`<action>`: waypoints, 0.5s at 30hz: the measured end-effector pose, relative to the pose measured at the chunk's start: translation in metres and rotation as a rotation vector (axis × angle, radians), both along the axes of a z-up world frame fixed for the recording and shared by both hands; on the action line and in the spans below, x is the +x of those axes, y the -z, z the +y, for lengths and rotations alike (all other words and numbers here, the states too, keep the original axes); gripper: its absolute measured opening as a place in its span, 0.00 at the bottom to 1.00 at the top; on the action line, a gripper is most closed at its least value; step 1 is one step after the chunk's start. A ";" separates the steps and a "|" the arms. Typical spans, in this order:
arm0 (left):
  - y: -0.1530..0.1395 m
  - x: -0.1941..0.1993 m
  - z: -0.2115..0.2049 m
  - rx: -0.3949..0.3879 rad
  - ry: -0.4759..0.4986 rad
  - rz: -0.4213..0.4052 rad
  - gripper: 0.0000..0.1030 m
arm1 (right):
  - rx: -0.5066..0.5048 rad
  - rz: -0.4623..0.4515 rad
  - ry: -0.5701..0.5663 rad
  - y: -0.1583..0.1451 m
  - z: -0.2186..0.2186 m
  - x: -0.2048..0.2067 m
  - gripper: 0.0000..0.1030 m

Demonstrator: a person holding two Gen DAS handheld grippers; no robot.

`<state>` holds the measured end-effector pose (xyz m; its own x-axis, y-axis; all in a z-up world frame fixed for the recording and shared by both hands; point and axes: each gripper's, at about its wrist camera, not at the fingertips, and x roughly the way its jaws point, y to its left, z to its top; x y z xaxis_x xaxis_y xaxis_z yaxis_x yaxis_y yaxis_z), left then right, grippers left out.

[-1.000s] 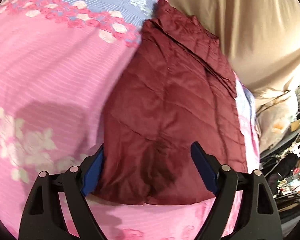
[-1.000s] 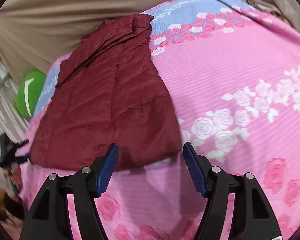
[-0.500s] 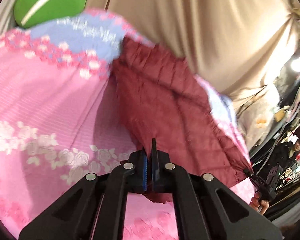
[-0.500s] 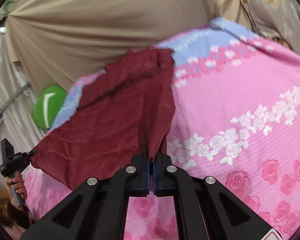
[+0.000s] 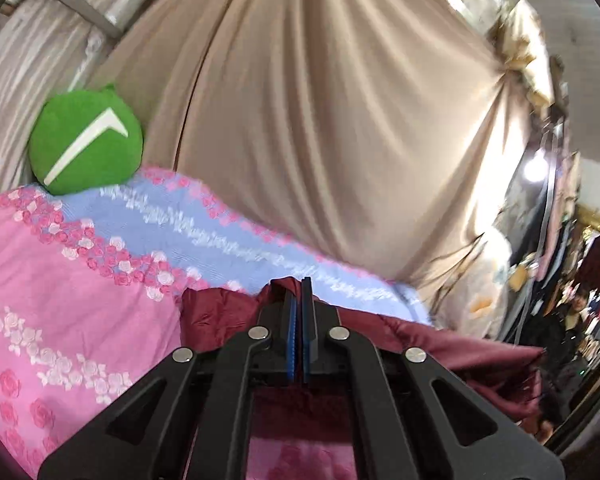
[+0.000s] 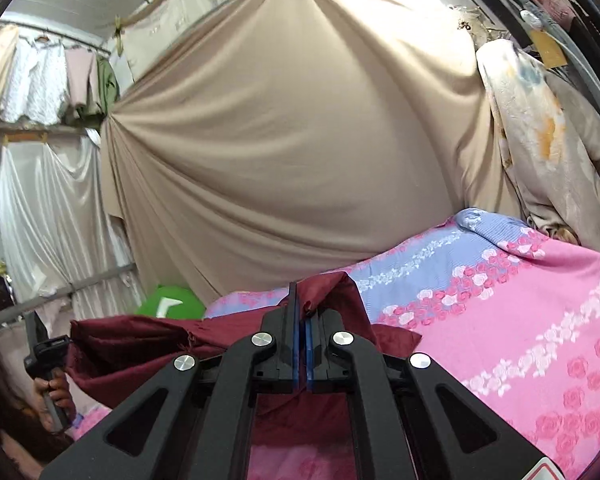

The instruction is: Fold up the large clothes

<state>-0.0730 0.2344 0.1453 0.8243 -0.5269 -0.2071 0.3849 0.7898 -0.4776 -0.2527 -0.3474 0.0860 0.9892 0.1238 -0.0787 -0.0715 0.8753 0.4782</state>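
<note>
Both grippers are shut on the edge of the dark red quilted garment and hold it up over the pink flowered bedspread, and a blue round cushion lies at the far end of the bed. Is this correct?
Not quite: the round cushion is green with a white mark, not blue, as the left wrist view shows. The rest holds: the left gripper and right gripper are both shut on the dark red quilted garment, lifted over the pink flowered bedspread.

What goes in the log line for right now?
left gripper: shut on jacket | right gripper: shut on jacket | jacket hem lifted above bedspread
</note>
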 end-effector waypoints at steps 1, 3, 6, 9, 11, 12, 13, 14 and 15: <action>0.006 0.026 -0.009 0.027 -0.006 0.048 0.00 | -0.005 0.049 0.000 0.003 -0.002 0.026 0.02; 0.025 0.065 -0.024 0.085 -0.035 0.126 0.00 | 0.009 0.141 -0.004 0.012 -0.008 0.066 0.02; 0.062 0.135 -0.051 0.193 -0.100 0.254 0.00 | 0.018 0.293 0.004 0.037 -0.013 0.138 0.02; 0.099 0.194 -0.075 0.305 -0.147 0.348 0.00 | 0.010 0.428 0.030 0.066 -0.020 0.205 0.02; 0.127 0.228 -0.088 0.356 -0.155 0.415 0.00 | 0.017 0.530 0.055 0.091 -0.026 0.248 0.02; 0.138 0.241 -0.094 0.373 -0.151 0.450 0.01 | 0.019 0.565 0.054 0.103 -0.026 0.261 0.02; 0.155 0.257 -0.098 0.386 -0.149 0.493 0.01 | 0.022 0.607 0.061 0.117 -0.027 0.274 0.02; 0.166 0.267 -0.098 0.385 -0.149 0.517 0.03 | 0.026 0.662 0.056 0.134 -0.028 0.291 0.02; 0.176 0.274 -0.098 0.375 -0.136 0.541 0.04 | 0.035 0.698 0.043 0.147 -0.028 0.301 0.03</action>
